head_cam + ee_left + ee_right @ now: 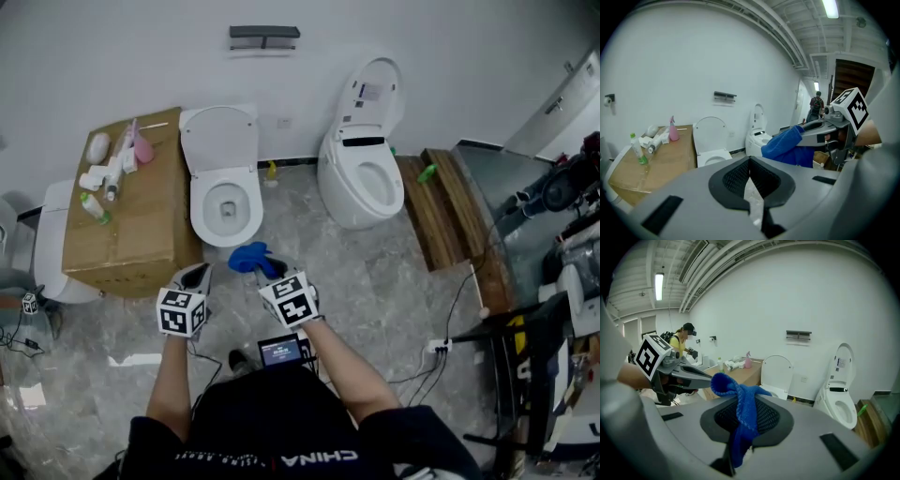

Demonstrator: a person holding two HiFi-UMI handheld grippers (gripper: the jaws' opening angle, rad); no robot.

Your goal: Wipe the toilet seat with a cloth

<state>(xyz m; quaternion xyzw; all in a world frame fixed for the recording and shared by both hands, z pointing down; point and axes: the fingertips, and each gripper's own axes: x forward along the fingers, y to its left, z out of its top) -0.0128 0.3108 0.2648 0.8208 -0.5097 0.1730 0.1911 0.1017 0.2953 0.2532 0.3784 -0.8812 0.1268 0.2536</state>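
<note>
In the bathroom, the right gripper (269,271), clamped on the blue cloth (249,257), should meet the nearer toilet seat (200,202) flatly; the left gripper (195,277) is closed and empty.

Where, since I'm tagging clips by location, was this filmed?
Likely a workshop or test room mocked up as a bathroom: a left toilet and a right toilet stand side by side, a cardboard box serves as a counter, and cables trail across the floor.

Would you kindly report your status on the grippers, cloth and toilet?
Left gripper shut, empty. Right gripper shut on blue cloth, held short of the near toilet, lid up. Nothing visible in the way.
</note>
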